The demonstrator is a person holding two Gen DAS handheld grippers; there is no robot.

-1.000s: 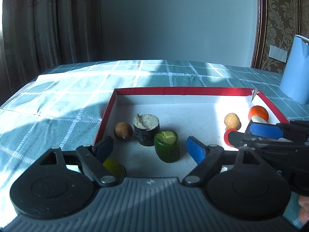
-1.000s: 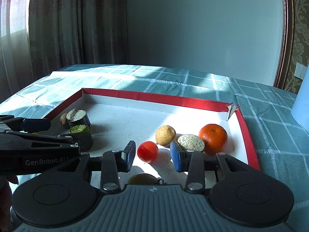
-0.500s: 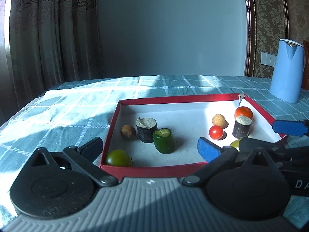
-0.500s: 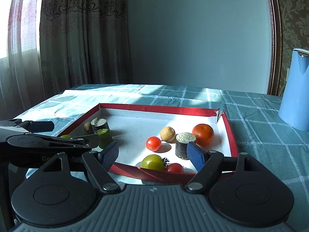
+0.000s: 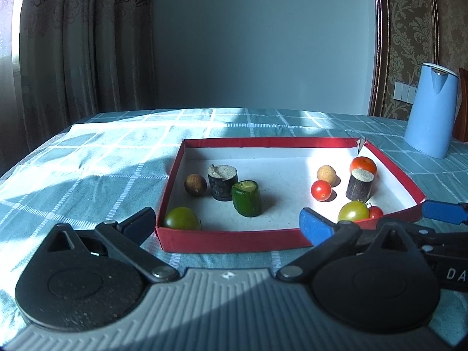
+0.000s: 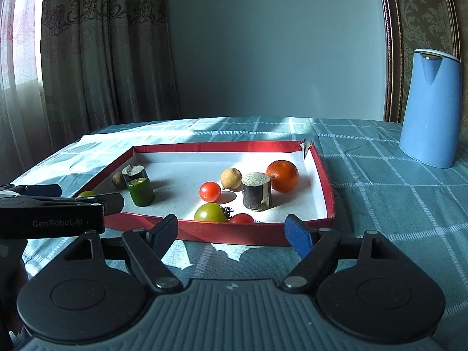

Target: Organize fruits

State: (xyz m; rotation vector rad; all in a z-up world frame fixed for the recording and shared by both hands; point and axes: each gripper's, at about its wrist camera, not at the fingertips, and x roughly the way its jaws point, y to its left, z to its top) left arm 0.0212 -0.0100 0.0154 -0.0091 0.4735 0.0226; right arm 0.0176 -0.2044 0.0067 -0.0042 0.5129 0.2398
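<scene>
While both my hand-held grippers, left [image 5: 226,223] and right [image 6: 232,232], hover spread and empty before the red tray [image 6: 251,235] on the desk [image 6: 380,204], all fruits lie inside: orange [image 6: 282,175], tomatoes [image 6: 210,191]. Any grasp should close gently, centred.

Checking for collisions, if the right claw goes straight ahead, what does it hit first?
Probably the red tray's near wall, which lies directly ahead of the open right claw; just behind it sit the green tomato and a red tomato.

Orange [image 6: 282,175], tomatoes [image 6: 210,191] and what look like longans [image 6: 231,178] lie loose in the red-walled tray [image 6: 234,232] on the tabletop.
</scene>
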